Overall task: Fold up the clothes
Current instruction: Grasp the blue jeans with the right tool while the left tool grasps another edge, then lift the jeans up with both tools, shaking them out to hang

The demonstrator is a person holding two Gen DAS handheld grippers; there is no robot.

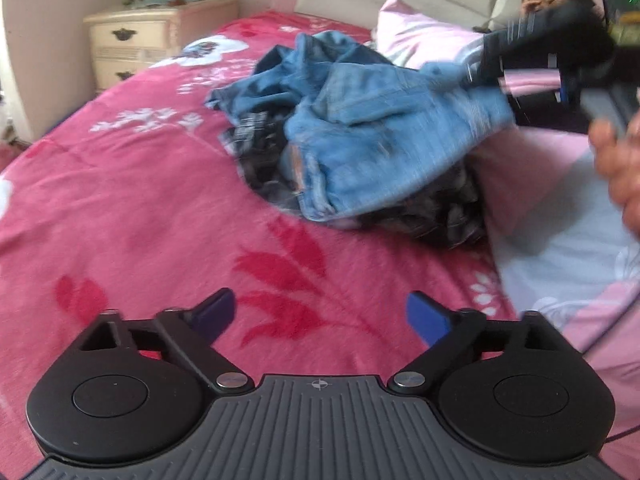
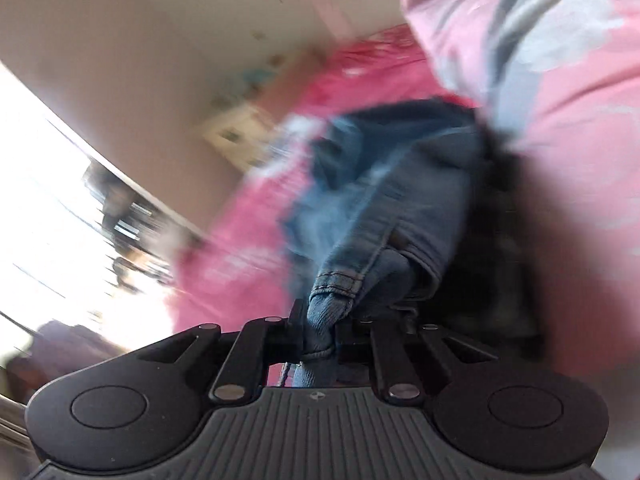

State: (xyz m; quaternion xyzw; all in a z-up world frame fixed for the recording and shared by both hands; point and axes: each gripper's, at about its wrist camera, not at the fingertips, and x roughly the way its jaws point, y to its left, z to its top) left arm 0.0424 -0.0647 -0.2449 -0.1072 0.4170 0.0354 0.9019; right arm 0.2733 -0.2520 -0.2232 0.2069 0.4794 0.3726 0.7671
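On pink floral bedspread (image 1: pixel 120 208), left wrist view: blue jeans (image 1: pixel 360 140) heaped mid-bed atop dark plaid garment (image 1: pixel 440 208), beside pink pillow (image 1: pixel 416 32). Left gripper (image 1: pixel 320 316) low over bedspread, jaws spread wide, nothing between, well short of heap. Right gripper (image 1: pixel 484 64) at jeans' far right edge, blurred. Cream nightstand (image 1: pixel 160 36) at back left.

Right wrist view, heavily blurred: right gripper (image 2: pixel 318 332) pressed together, pinching denim fold of jeans (image 2: pixel 380 200). Pink pillow (image 2: pixel 560 60) at right.

Crumpled blue jeans (image 1: pixel 380 148) atop seemingly plaid garment (image 1: pixel 440 212)
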